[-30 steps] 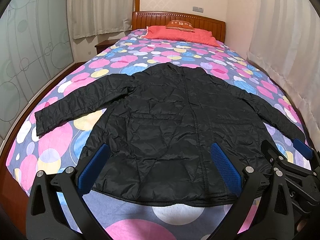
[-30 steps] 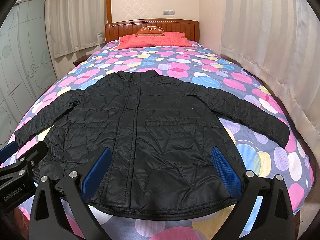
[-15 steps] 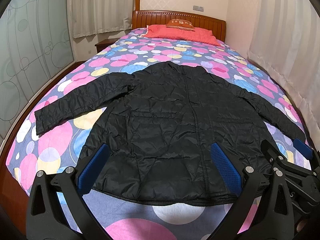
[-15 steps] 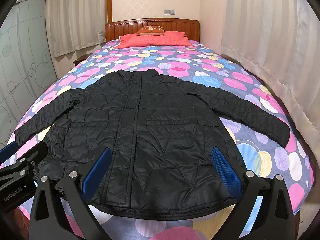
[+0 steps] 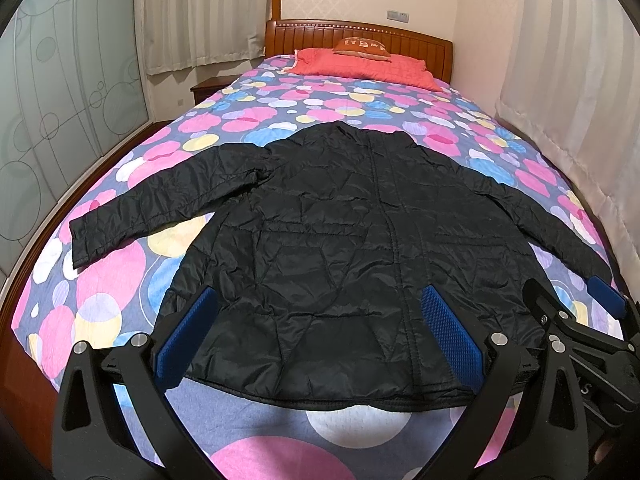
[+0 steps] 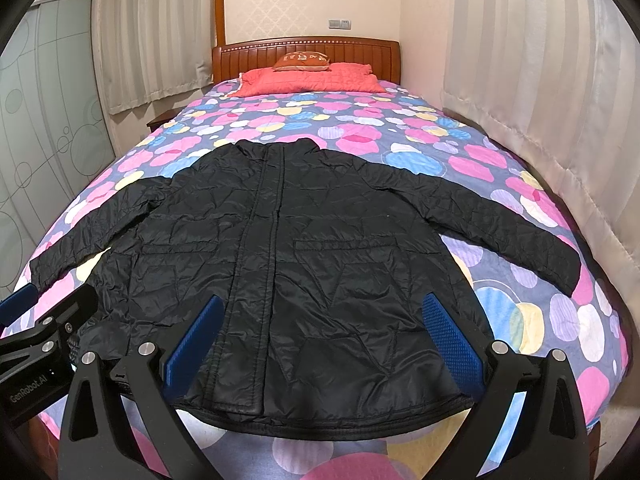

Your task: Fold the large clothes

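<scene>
Jacket (image 5: 344, 248) lies flat on the bed (image 5: 100, 300), front up, hem near, collar far, both sleeves spread out to left & right. No fold made yet, so this looks like the very start.

L gripper (image 5: 316, 336) hovers over the near hem, jaws wide apart, nothing in them. R gripper (image 6: 316, 340) same story: jaws spread wide, empty, above the hem towards the right half. In the R view the L tool pokes in at the near left; in the L view the R tool sits near right. So they're side by side, close together.

Step in hand, I'd say: reach out for a sleeve or a side edge. To do it well, go for the cuff (image 6: 560, 268) w/ the R, and the left cuff (image 5: 80, 240) w/ the L, pinch the cloth edge only, not the bedspread under it. Lift a little, carry the sleeve across the chest, lay it flat. Quilted shell looks slippery & puffy, prob. needs a firm bite or it'll slide out.

Around: red pillow (image 6: 308, 80) & small cushion (image 6: 302, 62) at the far end, well apart from the jacket. Curtain (image 6: 540, 100) runs along the right side, glass doors (image 5: 60, 92) left. Nothing on the jacket, nothing blocking. Only worry: the right cuff lies near the bed's right edge, so it may slip off if dragged.
</scene>
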